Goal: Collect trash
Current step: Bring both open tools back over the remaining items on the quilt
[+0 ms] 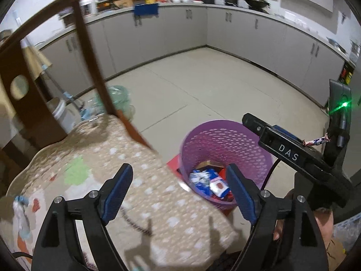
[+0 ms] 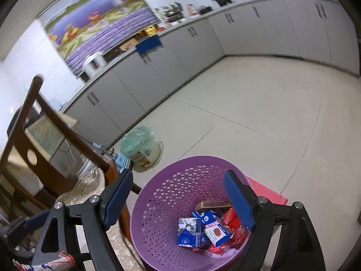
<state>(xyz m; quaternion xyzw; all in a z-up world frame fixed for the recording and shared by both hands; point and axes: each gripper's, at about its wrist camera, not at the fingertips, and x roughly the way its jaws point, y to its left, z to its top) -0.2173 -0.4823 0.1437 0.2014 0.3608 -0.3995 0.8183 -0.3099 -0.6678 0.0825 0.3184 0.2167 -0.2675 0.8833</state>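
Observation:
A purple perforated basket (image 1: 214, 140) stands on the floor beside a chair. It holds trash (image 1: 212, 183): blue-and-white cartons, red wrappers and a brown box. My left gripper (image 1: 180, 192) is open and empty, hovering over the cushion's edge and the basket's near rim. In the right wrist view, my right gripper (image 2: 179, 199) is open and empty above the basket (image 2: 171, 187), with the trash (image 2: 203, 228) lying below between its fingers. The right tool's black body (image 1: 291, 155) reaches in from the right. A small twisted wrapper (image 1: 315, 141) sits against it.
A wooden chair (image 1: 90, 56) with a patterned cushion (image 1: 112, 169) fills the left. A red mat (image 2: 266, 192) lies under the basket. A tub covered with green plastic (image 2: 140, 144) stands by the grey cabinets (image 1: 180, 33). Pale tiled floor (image 1: 214, 85) stretches beyond.

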